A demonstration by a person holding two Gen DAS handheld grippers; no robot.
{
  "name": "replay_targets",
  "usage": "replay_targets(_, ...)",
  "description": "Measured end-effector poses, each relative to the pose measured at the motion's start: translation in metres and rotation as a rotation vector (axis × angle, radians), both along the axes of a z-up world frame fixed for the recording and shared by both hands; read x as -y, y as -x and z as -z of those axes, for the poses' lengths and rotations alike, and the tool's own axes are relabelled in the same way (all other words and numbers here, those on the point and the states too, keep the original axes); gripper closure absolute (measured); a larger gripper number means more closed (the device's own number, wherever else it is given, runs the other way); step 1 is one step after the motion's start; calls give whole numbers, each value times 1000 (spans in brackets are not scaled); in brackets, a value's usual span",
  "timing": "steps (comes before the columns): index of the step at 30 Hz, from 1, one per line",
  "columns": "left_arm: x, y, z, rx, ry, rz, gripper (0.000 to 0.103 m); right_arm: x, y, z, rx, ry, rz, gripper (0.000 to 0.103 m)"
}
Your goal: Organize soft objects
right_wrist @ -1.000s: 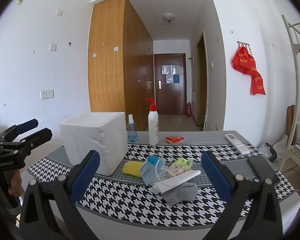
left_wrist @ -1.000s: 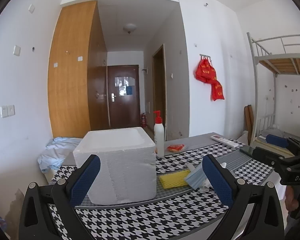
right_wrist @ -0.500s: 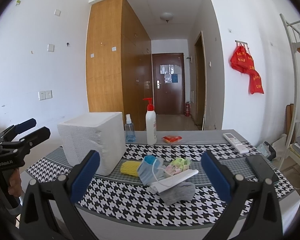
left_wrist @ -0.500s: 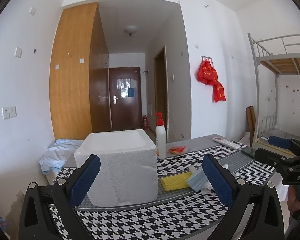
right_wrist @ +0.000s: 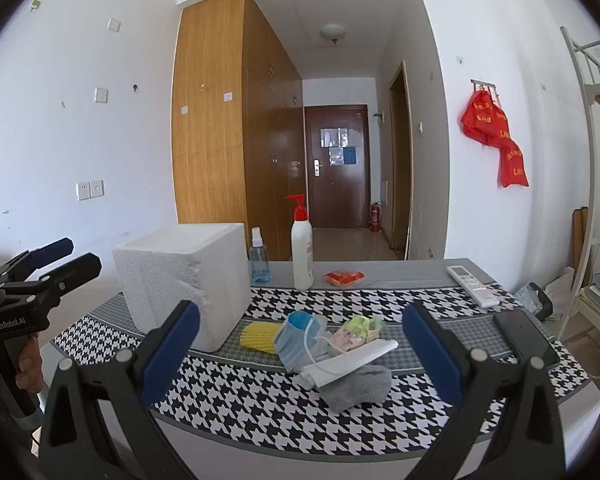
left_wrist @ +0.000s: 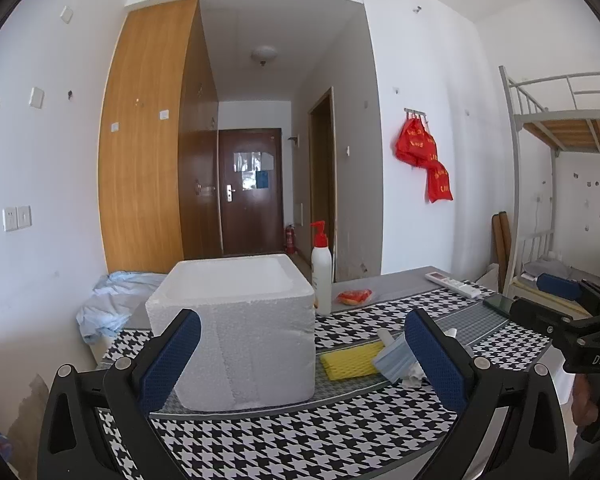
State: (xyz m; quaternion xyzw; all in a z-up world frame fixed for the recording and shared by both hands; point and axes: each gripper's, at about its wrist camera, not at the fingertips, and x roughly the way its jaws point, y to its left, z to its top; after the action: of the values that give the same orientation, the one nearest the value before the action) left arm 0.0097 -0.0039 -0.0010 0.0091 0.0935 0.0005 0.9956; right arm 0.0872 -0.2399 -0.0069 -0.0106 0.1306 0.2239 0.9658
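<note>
A pile of soft things lies mid-table: a yellow sponge cloth, a blue face mask, a pastel patterned cloth, a white tube and a grey sock. A white foam box stands open-topped to their left; it fills the middle of the left wrist view, with the sponge cloth and mask to its right. My left gripper is open and empty in front of the box. My right gripper is open and empty, short of the pile.
A houndstooth cloth covers the table. At the back stand a pump bottle, a small spray bottle and a red packet. A remote and a phone lie at the right. A bunk bed stands beyond.
Both views have shifted only slightly; the grippers stay open and the things on the table have not moved.
</note>
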Motion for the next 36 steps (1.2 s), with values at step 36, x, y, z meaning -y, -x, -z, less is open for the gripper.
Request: replay_targets(36,24,-50,14,-98,-24,142,1,9,-40,20,-97,19,54,1)
